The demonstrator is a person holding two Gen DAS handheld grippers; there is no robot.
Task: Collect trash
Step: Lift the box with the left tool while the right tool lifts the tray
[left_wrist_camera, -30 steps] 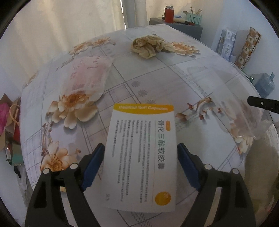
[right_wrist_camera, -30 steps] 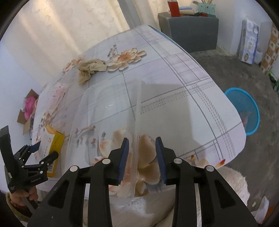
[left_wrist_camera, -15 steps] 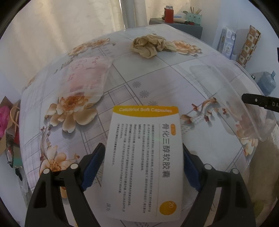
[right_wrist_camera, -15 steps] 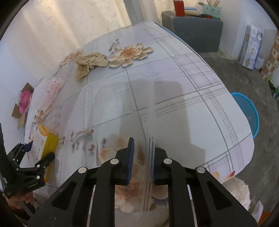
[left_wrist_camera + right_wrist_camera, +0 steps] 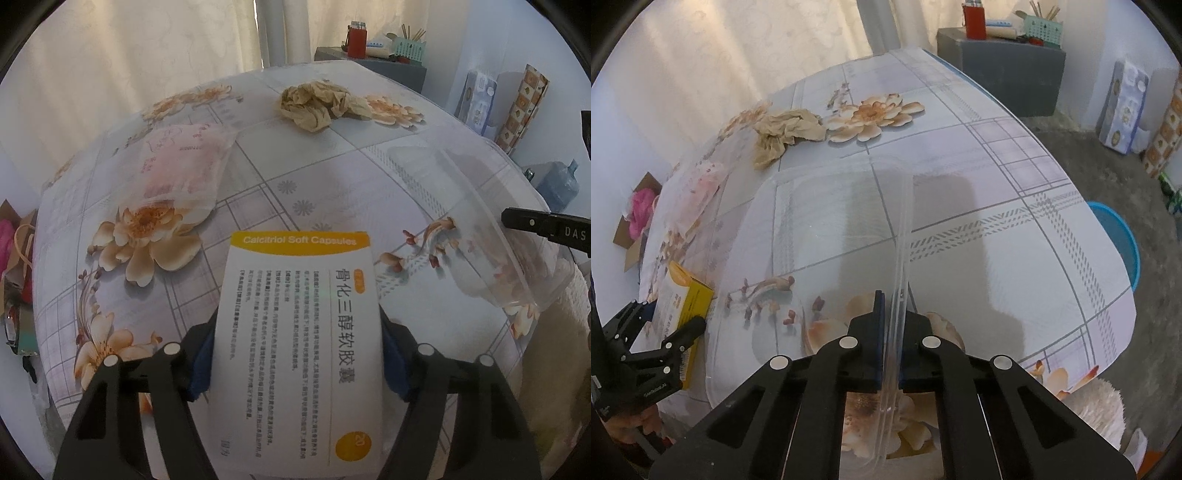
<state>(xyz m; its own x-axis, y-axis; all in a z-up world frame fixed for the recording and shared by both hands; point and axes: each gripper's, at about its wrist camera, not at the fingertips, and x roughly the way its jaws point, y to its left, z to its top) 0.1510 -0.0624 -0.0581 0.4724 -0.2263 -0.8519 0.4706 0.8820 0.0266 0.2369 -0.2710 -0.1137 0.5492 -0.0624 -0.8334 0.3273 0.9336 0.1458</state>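
A white and yellow medicine box (image 5: 299,332) lies at the near edge of the flowered table (image 5: 1015,221). My left gripper (image 5: 297,354) straddles it, jaws closing, and the blue pads touch its long sides. From the right wrist view the box (image 5: 689,295) and left gripper (image 5: 665,332) show at lower left. My right gripper (image 5: 892,325) is shut on the thin rim of a clear plastic container (image 5: 831,229), which is tilted up off the table; it also shows in the left view, container (image 5: 498,240). Crumpled brown paper (image 5: 317,103) and a pinkish plastic bag (image 5: 184,166) lie farther back.
A blue bin (image 5: 1119,240) stands on the floor past the table's right edge. A grey cabinet (image 5: 1008,77) holds a red cup and a pencil holder. A cardboard box (image 5: 639,214) with something pink sits at the left, and a water bottle (image 5: 557,184) at the right.
The right jaws closed onto the container's rim and the container tipped up. The left jaws narrowed until their pads met the sides of the medicine box.
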